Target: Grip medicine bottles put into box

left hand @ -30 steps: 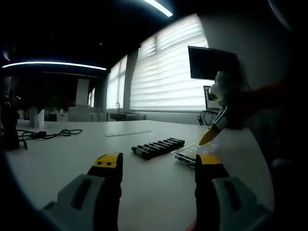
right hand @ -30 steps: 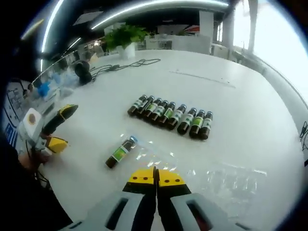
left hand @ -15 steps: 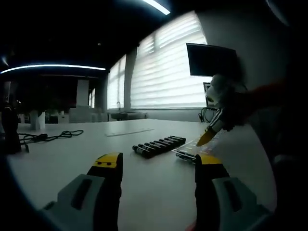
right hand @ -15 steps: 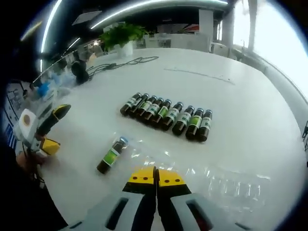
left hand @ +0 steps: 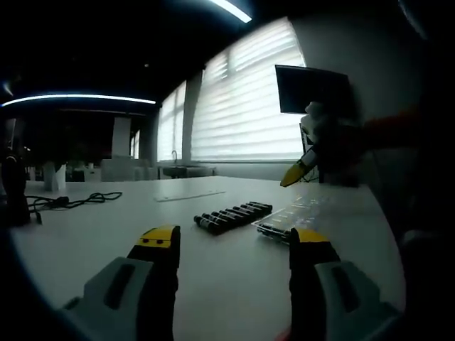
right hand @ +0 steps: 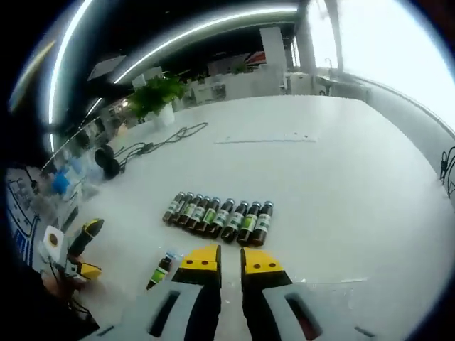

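Eight dark green-labelled medicine bottles [right hand: 222, 215] lie in a row on white tabletop [right hand: 341, 177]; one w/ clear plastic box [left hand: 298, 213]. Right tool [right hand: 229, 260] has risen, jaws now slightly parted, empty; left tool [left hand: 231, 240] wide. Next pick likely.

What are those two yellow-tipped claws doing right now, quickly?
Left gripper: open, holding nothing.
Right gripper: slightly open, holding nothing, above the table.

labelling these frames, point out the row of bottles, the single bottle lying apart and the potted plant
row of bottles [right hand: 220, 215], right gripper view, on a middle bottle's label
single bottle [right hand: 161, 271], right gripper view, on its green label
potted plant [right hand: 158, 94], right gripper view, on its leaves
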Motion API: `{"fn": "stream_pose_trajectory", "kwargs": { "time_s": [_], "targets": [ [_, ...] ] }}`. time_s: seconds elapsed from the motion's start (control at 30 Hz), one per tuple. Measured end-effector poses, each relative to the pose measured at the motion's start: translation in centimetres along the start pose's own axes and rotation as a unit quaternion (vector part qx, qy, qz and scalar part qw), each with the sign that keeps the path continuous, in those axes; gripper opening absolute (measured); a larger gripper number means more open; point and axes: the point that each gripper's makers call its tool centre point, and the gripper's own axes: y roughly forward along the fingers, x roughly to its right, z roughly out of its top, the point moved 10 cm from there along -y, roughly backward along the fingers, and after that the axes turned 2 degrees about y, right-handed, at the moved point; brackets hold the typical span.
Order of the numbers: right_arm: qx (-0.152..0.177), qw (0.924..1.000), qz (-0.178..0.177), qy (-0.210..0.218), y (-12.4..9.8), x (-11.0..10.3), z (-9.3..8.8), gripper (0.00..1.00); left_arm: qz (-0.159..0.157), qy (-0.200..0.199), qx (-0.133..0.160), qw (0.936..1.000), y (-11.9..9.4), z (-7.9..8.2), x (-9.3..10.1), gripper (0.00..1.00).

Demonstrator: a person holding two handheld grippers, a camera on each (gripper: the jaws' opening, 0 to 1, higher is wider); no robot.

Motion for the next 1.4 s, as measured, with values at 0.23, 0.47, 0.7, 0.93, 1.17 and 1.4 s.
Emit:
{"fn": "stream_pose_trajectory", "kwargs": {
  "time_s": [0.23,0.47,0.7,0.93,1.17,1.4],
  "targets": [
    [-0.026,0.9992,-0.009,0.030,3.0,0.9,1.7,0.08,-0.017,0.019,0.001,0.9997,0.0,0.1,0.8,0.53],
    [-0.053,0.9974,-0.033,0.037,5.9,2.0,2.1,0.06,-0.028,0.028,0.004,0.9992,0.0,0.1,1.0,0.51],
    [-0.066,0.9960,-0.032,0.051,7.2,2.9,2.1,0.06,-0.024,0.028,0.003,0.9993,0.1,0.0,0.8,0.52],
    [-0.074,0.9953,-0.035,0.052,7.6,3.2,2.2,0.04,-0.020,0.030,0.001,0.9993,0.1,0.0,0.8,0.52],
    [-0.082,0.9951,-0.033,0.045,7.7,3.2,2.1,0.04,-0.019,0.031,0.001,0.9993,0.1,0.1,0.9,0.52],
    [-0.081,0.9952,-0.032,0.044,7.8,3.2,2.1,0.04,-0.019,0.031,0.002,0.9993,0.1,0.1,0.8,0.52]
  ]
}}
